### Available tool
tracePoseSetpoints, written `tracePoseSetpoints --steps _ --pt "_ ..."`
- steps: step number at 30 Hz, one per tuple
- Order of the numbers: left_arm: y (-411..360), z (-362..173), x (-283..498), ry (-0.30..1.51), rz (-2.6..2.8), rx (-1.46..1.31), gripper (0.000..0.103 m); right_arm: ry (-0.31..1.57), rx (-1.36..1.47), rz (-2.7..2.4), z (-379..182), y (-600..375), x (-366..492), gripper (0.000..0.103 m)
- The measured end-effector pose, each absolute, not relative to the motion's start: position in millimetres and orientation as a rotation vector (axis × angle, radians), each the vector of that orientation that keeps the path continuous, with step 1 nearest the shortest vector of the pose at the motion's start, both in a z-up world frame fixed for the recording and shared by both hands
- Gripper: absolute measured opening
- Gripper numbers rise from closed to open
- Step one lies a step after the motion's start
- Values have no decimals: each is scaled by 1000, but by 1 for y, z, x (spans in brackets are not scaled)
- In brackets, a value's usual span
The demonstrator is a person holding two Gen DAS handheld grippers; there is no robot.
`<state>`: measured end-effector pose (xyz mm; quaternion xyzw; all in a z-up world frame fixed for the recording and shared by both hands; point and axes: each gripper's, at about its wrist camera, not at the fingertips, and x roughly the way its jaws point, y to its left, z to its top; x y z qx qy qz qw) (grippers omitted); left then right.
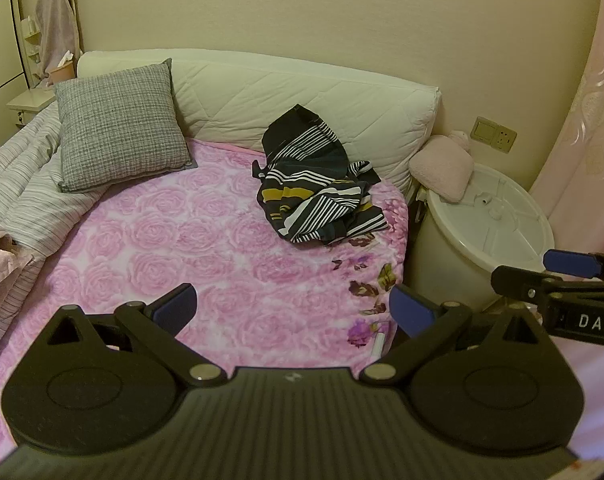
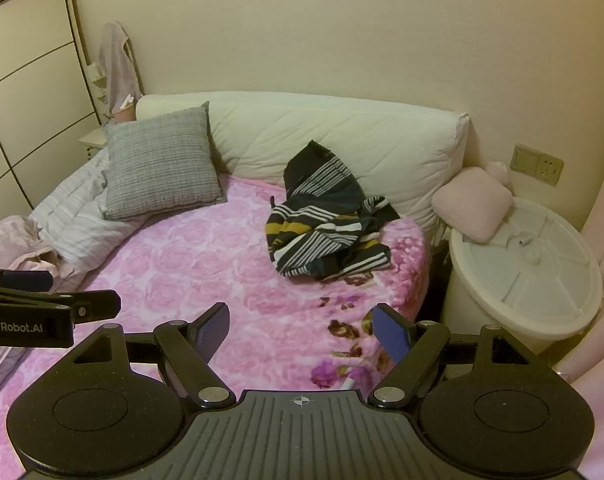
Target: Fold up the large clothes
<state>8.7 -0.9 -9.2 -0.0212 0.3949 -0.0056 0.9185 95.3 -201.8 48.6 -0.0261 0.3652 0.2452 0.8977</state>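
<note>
Left wrist view: the striped garment [image 1: 320, 184] is seen crumpled in a heap on the far right part of the pink rose blanket [image 1: 181, 248], its upper end leaning against the white quilted headboard cushion [image 1: 302, 92]. It lies ahead of the left gripper [image 1: 293, 312] and slightly to the right of its centre line, well apart from the fingertips. The jaws of this gripper are spread wide and nothing is held between them.

In the right wrist view the same garment [image 2: 326, 224] is found almost straight ahead of the right gripper [image 2: 299, 332], again well apart — only bare blanket [image 2: 205, 264] lies between them. These jaws are also released, with nothing grasped.

The heap's long axis is judged to run from the headboard cushion [image 2: 322, 140] toward the near right edge of the bed, roughly along the line of approach and not across it. The near end, where the striped folds spill lowest, is the part presented to both tools.

The right gripper is judged to be the better placed of the two — the garment sits on its side of the bed, close to the white round-lidded bin [image 2: 530, 264], while the left gripper would have to be carried across and forward. The grey cushion [image 1: 121, 124] lies well to the left, clear of that path.
</note>
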Motion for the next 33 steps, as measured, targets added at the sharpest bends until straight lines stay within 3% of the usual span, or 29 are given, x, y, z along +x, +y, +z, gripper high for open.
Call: tracePoseSetpoints --steps 33 --pt "-5 -12 21 817 -19 -50 101 768 -46 476 55 -208 101 76"
